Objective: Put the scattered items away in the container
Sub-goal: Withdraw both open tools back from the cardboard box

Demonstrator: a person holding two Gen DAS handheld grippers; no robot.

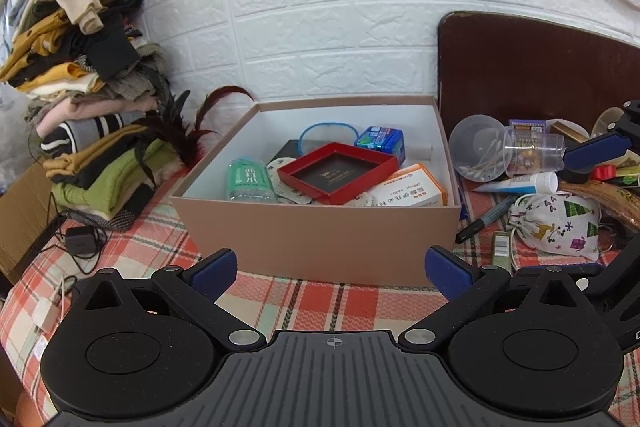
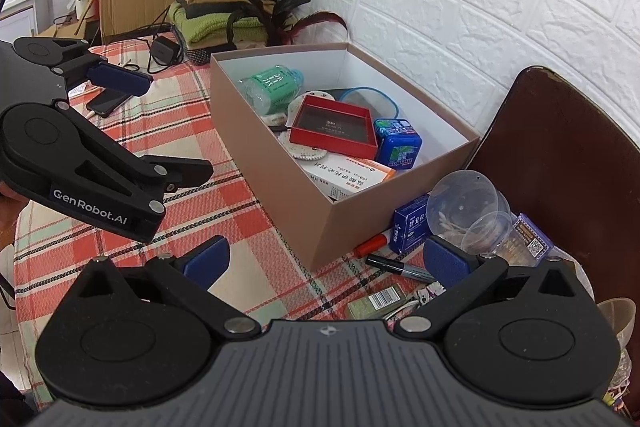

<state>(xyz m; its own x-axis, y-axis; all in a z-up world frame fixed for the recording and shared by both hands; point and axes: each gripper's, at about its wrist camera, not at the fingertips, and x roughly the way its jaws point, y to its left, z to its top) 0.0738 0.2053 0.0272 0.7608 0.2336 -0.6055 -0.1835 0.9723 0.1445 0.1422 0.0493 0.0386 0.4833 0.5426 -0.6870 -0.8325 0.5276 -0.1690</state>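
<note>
Your left tongs (image 1: 331, 269) and right tongs (image 2: 326, 259) both gape wide, holding nothing. The box (image 1: 320, 239) sits against the table's wall edge; bare plaid table (image 1: 280, 303) lies before it. Marker (image 2: 394, 267), blue carton (image 2: 410, 229) and clear cups (image 2: 468, 211) crowd the box's right side.
</note>
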